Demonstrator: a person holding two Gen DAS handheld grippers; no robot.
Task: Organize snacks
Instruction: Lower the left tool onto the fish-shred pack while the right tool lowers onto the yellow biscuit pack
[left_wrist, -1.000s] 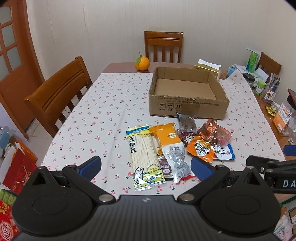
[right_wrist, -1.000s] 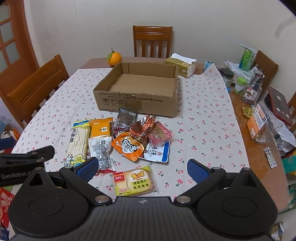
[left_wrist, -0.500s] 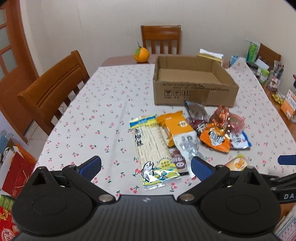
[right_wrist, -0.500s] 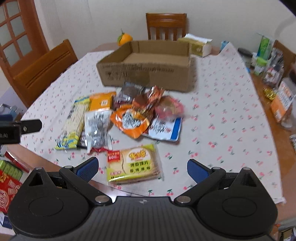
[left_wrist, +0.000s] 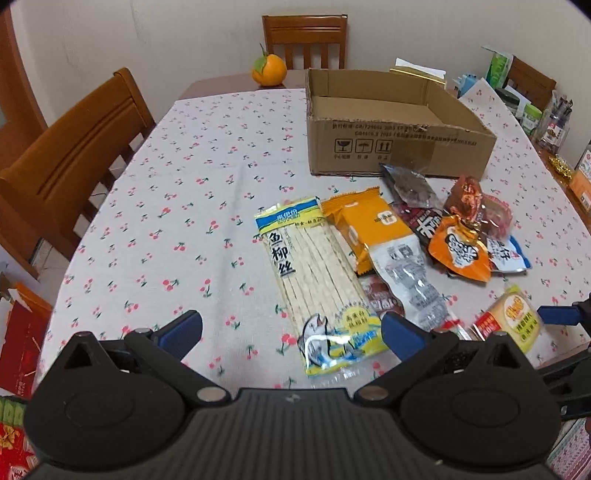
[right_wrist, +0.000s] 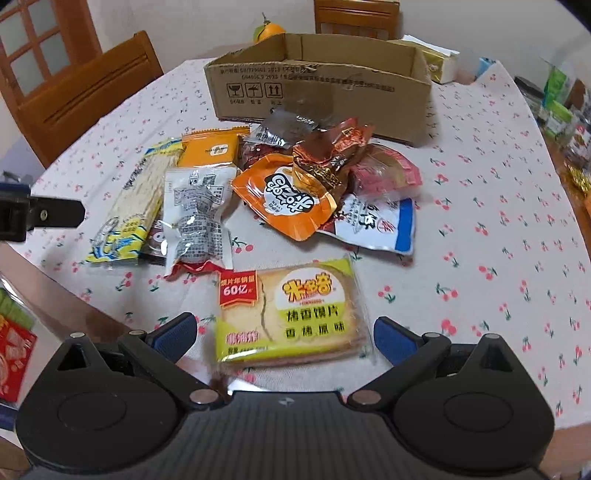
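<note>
Several snack packets lie in a heap on the cherry-print tablecloth in front of an open cardboard box (left_wrist: 399, 147) (right_wrist: 317, 85). A long pack of fish strips (left_wrist: 314, 280) (right_wrist: 136, 210) lies nearest my left gripper (left_wrist: 291, 332), which is open with the pack's lower end between its fingers. A yellow-green cracker packet (right_wrist: 291, 314) (left_wrist: 509, 317) lies between the fingers of my open right gripper (right_wrist: 282, 332). An orange packet (left_wrist: 365, 225), a clear silver packet (right_wrist: 197, 218) and an orange pouch (right_wrist: 288, 195) lie among the others.
An orange fruit (left_wrist: 269, 70) stands behind the box, a tissue box (right_wrist: 439, 62) at its right. Wooden chairs (left_wrist: 70, 158) stand at the left and far end. Jars and clutter (left_wrist: 546, 118) crowd the table's right edge. Red bags (left_wrist: 18, 354) sit on the floor at left.
Both grippers have dropped lower and moved forward toward the snacks. The cracker packet now lies between the right gripper's fingers, the fish-strip pack's end between the left's.
</note>
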